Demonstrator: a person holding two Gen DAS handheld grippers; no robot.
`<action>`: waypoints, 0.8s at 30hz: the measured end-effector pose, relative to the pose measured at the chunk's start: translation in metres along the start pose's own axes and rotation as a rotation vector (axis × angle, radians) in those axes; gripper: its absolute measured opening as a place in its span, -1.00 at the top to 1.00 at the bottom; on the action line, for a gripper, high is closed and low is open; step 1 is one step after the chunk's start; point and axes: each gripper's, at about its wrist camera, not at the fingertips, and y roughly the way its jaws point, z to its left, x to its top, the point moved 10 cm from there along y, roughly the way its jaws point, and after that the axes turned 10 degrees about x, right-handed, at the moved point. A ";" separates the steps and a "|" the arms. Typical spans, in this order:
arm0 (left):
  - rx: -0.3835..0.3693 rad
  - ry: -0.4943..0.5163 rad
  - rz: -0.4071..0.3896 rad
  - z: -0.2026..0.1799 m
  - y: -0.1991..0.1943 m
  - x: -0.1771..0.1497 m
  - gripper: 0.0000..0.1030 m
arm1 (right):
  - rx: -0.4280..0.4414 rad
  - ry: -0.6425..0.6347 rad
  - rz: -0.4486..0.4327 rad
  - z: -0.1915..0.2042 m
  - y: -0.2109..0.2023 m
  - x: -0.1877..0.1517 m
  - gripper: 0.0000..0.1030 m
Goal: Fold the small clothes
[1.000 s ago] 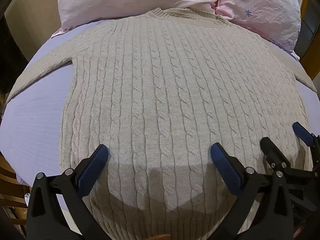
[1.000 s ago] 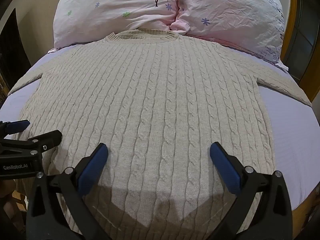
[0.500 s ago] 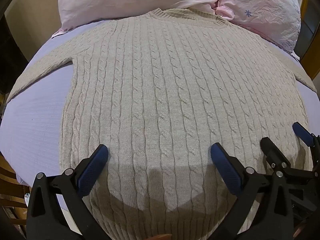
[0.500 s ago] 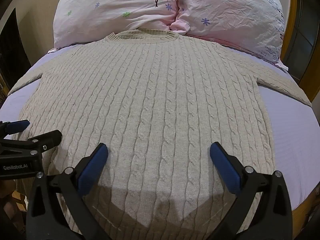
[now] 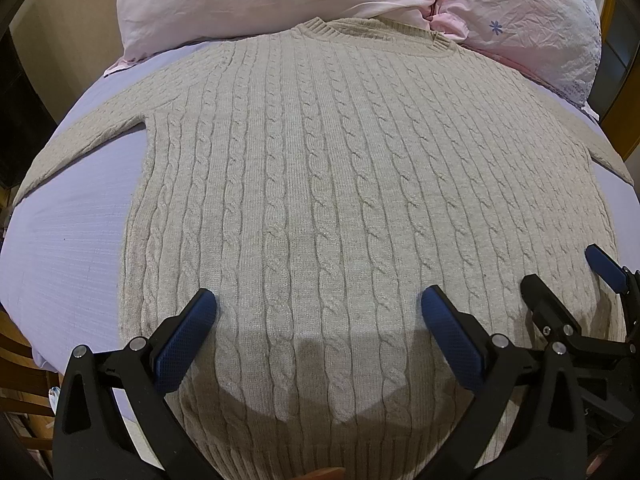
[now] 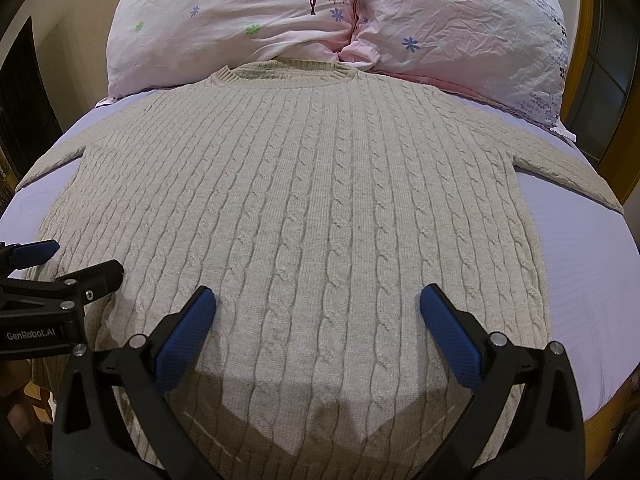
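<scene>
A beige cable-knit sweater (image 5: 328, 200) lies flat and face up on the bed, collar at the far end, both sleeves spread out to the sides. It also shows in the right wrist view (image 6: 312, 208). My left gripper (image 5: 318, 312) is open and empty, hovering over the sweater's lower hem area. My right gripper (image 6: 318, 312) is open and empty, over the hem to the right of it. The right gripper shows at the right edge of the left wrist view (image 5: 568, 280). The left gripper shows at the left edge of the right wrist view (image 6: 72, 260).
The sweater rests on a lavender bed sheet (image 5: 64, 240), also seen in the right wrist view (image 6: 592, 272). Two pink flowered pillows (image 6: 248, 20) (image 6: 460, 28) lie just beyond the collar. A wooden frame (image 6: 616, 168) stands at the right; wooden slats (image 5: 20, 372) at the lower left.
</scene>
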 end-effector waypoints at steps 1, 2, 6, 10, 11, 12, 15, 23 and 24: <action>0.000 0.000 0.000 0.000 0.000 0.000 -0.97 | 0.000 0.000 0.000 0.000 0.000 0.000 -0.97; 0.000 0.000 0.000 0.000 0.000 0.000 -0.97 | 0.000 0.000 0.000 0.000 0.000 0.000 -0.97; 0.000 0.000 -0.001 0.000 0.000 0.000 -0.97 | 0.000 0.000 -0.001 0.000 0.000 0.000 -0.97; 0.000 0.000 -0.002 0.000 0.000 0.000 -0.97 | 0.000 0.000 -0.001 0.000 0.000 0.000 -0.97; 0.000 0.000 -0.003 0.000 0.000 0.000 -0.97 | 0.000 0.000 -0.001 0.000 0.000 0.000 -0.97; 0.000 -0.001 -0.004 0.000 0.000 0.000 -0.97 | 0.000 0.000 -0.001 0.000 0.000 0.000 -0.97; 0.001 -0.003 -0.010 0.000 0.000 0.001 -0.97 | 0.000 0.000 -0.001 0.000 -0.001 0.000 -0.97; 0.002 -0.004 -0.013 0.000 -0.002 0.004 -0.97 | 0.000 -0.001 -0.002 0.000 -0.001 0.000 -0.97; 0.002 -0.004 -0.013 0.000 -0.002 0.003 -0.97 | 0.000 -0.001 -0.002 0.000 -0.001 0.000 -0.97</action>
